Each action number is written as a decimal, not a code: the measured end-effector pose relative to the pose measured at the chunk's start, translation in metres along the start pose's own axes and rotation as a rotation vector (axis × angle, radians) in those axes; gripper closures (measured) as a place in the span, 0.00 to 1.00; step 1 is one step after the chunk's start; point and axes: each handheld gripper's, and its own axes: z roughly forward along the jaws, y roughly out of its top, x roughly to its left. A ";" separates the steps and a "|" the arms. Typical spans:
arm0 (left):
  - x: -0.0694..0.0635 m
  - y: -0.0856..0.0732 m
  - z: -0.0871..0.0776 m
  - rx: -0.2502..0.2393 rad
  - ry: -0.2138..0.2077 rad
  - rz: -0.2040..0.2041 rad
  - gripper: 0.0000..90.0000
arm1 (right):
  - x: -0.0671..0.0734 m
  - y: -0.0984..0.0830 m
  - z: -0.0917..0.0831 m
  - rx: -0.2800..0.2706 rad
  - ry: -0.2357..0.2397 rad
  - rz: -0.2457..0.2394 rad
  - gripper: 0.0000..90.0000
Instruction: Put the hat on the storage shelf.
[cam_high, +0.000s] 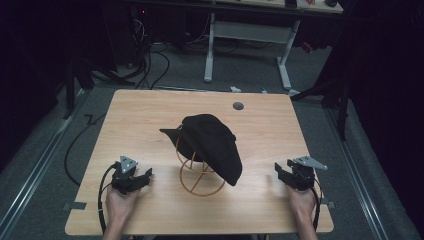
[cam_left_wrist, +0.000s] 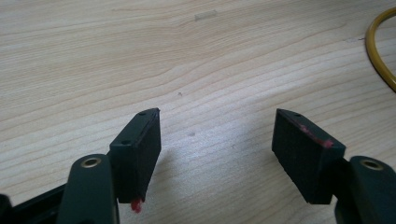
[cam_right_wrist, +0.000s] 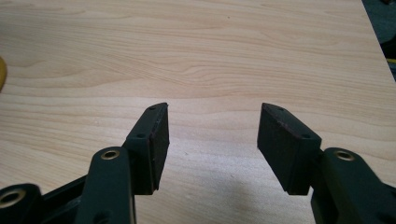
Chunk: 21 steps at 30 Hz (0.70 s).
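A black cap (cam_high: 212, 145) hangs over a yellow wire stand (cam_high: 200, 179) in the middle of the wooden table (cam_high: 150, 110). Its peak points left and its right side droops down past the stand. My left gripper (cam_high: 146, 175) rests near the front left of the table, open, with bare wood between its jaws (cam_left_wrist: 217, 135). A curve of the wire stand (cam_left_wrist: 379, 51) shows at the right edge of the left gripper view. My right gripper (cam_high: 278, 172) sits near the front right, also open over bare wood (cam_right_wrist: 213, 126). Both are apart from the cap.
A round grey cable hole (cam_high: 238, 106) lies near the table's far edge. Beyond the table stand a white desk frame (cam_high: 250, 35) and cables on the floor (cam_high: 150, 65). A person's hands (cam_high: 120, 205) hold the grippers at the front edge.
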 end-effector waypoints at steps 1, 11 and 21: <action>0.000 0.000 0.001 0.004 0.004 0.000 0.36 | -0.001 -0.001 0.001 0.002 -0.004 0.002 0.48; 0.000 0.000 0.003 0.042 0.012 -0.006 0.33 | -0.001 -0.010 0.010 0.060 -0.050 -0.015 0.47; 0.001 0.000 0.003 0.047 0.002 -0.025 0.32 | 0.000 -0.014 0.016 0.108 -0.044 -0.003 0.43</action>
